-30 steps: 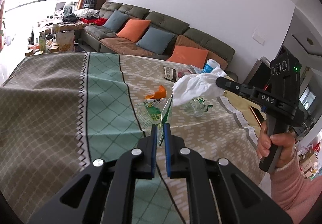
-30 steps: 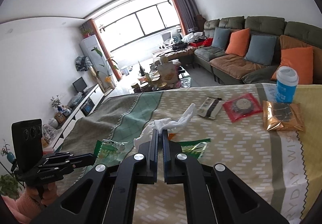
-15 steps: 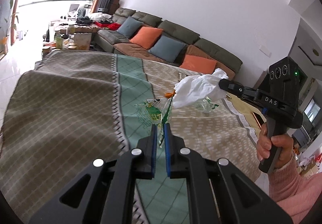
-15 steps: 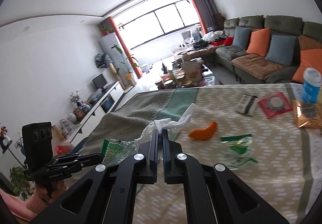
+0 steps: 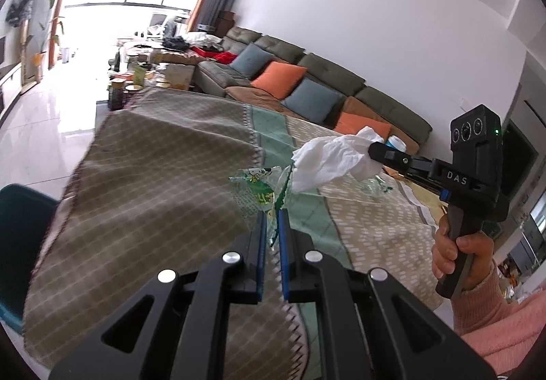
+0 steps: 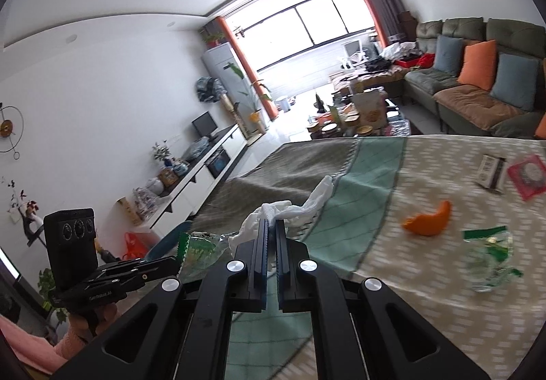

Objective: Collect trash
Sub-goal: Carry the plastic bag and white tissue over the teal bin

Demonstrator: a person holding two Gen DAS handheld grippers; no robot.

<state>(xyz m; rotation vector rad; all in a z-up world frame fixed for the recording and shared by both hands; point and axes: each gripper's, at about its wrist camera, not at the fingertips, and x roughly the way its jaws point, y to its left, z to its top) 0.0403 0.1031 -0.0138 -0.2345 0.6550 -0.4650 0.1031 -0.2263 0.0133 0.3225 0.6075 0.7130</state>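
My left gripper (image 5: 271, 216) is shut on a clear and green plastic wrapper (image 5: 257, 190) and holds it above the table's left end. My right gripper (image 6: 271, 224) is shut on a crumpled white tissue (image 6: 290, 211); the tissue also shows in the left wrist view (image 5: 332, 161), held in the air right of the wrapper. In the right wrist view the left gripper (image 6: 170, 269) and its wrapper (image 6: 198, 252) are at lower left. An orange peel (image 6: 428, 221) and another clear green wrapper (image 6: 489, 258) lie on the tablecloth (image 6: 368, 175).
A dark teal bin (image 5: 20, 243) stands on the floor beside the table's left end; its rim also shows in the right wrist view (image 6: 167, 241). A black-white packet (image 6: 491, 171) and a red packet (image 6: 527, 175) lie farther on the table. A sofa (image 5: 307, 86) stands behind.
Both grippers have carried the wrapper and the tissue leftward toward the table's left end. The teal bin has come into view at the left.
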